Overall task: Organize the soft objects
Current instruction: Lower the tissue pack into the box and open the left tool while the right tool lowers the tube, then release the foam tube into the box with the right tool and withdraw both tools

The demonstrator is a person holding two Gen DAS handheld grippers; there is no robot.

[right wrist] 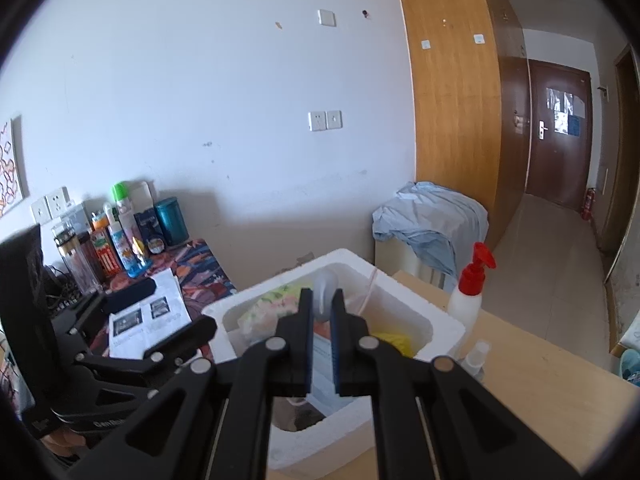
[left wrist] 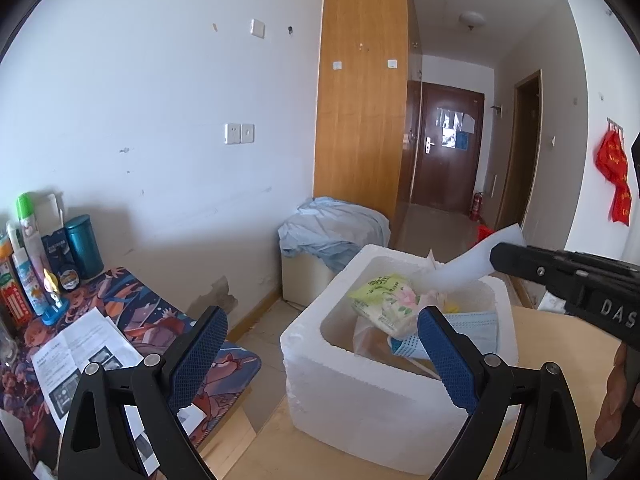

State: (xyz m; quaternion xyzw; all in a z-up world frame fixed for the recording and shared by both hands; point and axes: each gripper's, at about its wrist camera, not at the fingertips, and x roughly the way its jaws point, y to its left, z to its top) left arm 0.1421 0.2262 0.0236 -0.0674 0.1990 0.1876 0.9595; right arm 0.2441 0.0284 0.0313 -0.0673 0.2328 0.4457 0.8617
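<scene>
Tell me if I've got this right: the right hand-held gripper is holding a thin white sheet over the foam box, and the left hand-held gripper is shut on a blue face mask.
Not quite. In the left wrist view the left hand-held gripper is open and grips nothing; the blue face mask lies inside the foam box. The rest holds: the right hand-held gripper holds the thin white sheet over the box.

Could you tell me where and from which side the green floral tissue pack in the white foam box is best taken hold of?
Take the green floral tissue pack by its raised upper end, coming from above through the open top of the white foam box. It lies tilted on the other contents, its left end highest, and the walls block any sideways approach. The open left tool is probably best placed.
</scene>
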